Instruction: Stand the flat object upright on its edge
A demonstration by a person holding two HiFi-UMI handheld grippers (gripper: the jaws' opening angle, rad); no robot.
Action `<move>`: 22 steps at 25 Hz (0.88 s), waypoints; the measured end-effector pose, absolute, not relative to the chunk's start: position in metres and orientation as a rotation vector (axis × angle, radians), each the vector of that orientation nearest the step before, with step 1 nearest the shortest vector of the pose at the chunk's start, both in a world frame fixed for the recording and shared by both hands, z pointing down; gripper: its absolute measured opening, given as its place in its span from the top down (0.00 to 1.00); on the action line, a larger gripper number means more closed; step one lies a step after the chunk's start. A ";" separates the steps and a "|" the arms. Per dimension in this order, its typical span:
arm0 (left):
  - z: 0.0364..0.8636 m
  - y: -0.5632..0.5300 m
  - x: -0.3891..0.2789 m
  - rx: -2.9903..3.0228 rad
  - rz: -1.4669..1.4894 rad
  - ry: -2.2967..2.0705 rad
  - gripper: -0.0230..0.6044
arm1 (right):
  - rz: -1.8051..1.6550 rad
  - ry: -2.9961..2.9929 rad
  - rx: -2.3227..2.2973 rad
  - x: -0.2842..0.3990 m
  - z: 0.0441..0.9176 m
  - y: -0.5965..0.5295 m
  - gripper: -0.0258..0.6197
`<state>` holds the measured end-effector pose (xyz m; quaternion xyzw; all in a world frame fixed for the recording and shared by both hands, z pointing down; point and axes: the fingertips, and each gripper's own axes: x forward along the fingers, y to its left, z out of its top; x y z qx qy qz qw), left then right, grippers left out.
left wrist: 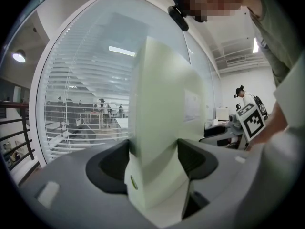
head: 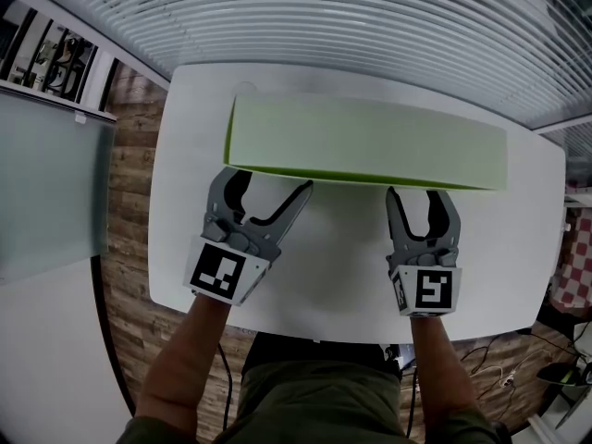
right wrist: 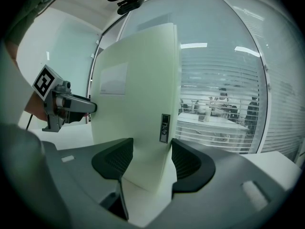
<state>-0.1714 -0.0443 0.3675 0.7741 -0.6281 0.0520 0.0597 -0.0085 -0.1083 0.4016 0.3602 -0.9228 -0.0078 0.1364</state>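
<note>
A long, flat pale-green box (head: 370, 141) lies across the far half of the white table (head: 342, 266), its broad face turned up toward the head view. My left gripper (head: 266, 185) holds its near long edge toward the left end, and my right gripper (head: 423, 192) holds the same edge further right. In the left gripper view the box (left wrist: 162, 128) fills the gap between both dark pads. The right gripper view shows the box (right wrist: 133, 104) pressed between the pads, with a small dark label (right wrist: 164, 128) on its edge. Whether the far edge rests on the table is hidden.
Window blinds (head: 370, 26) run behind the table's far edge. Wood floor (head: 129, 202) and a glass partition (head: 46, 183) lie to the left. Cables (head: 490, 368) trail on the floor at the right. A person (left wrist: 240, 97) stands far off in the room.
</note>
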 end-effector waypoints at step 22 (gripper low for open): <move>0.366 -0.044 -0.171 2.342 0.161 -1.899 0.49 | 0.003 -2.676 1.029 -0.007 0.399 -0.110 0.56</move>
